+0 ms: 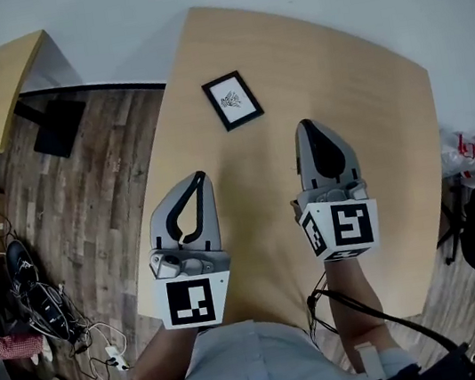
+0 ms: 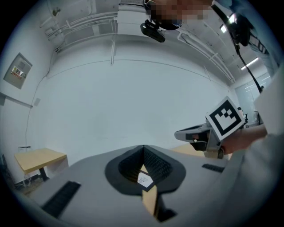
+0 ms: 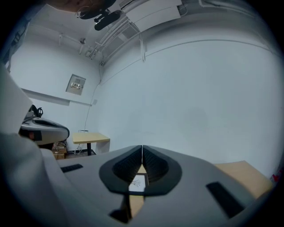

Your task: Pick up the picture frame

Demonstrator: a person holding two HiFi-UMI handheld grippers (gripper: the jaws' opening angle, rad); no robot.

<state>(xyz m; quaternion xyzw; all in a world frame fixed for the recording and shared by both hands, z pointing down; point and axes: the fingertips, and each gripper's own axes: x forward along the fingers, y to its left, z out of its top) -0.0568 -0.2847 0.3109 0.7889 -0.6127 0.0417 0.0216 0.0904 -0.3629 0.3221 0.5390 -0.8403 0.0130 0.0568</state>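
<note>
HEAD VIEW
- Picture frame (image 1: 232, 100): lies flat on the table (image 1: 336, 78) near its left edge, slightly askew. It has a black border and a white face with a small dark drawing at the centre.
- Left tool (image 1: 199, 178): on the person's side of the picture frame and to its left, apart from it, not touching.
- Left tool state: jaws narrow, tips meeting, only the hollow behind the tips shows open. Nothing is held.
- Right tool (image 1: 308, 125): to the right of the picture frame and a little nearer the person, apart from it.
- Right tool state: jaws closed tip to tip, empty.
- Side table (image 1: 0, 89): well to the left of the picture frame, across a strip of wood floor (image 1: 102, 189).

LEFT GRIPPER VIEW
- Jaws: together at the tips, nothing gripped.
- Picture frame (image 2: 145, 180): seen through the hollow behind the jaw tips, on the table ahead, clear of the jaws.
- Right tool (image 2: 177, 134): to the right of the picture frame, above the table.
- Side table (image 2: 40, 158): far left of the picture frame.

RIGHT GRIPPER VIEW
- Jaws: pressed together at the tips, holding nothing.
- Picture frame (image 3: 138, 182): visible through the hollow below the tips, ahead on the table, untouched.
- Left tool (image 3: 65, 131): left of the picture frame.
- Side table (image 3: 91, 138): beyond and left of the picture frame, against the white wall (image 3: 191, 88).
</note>
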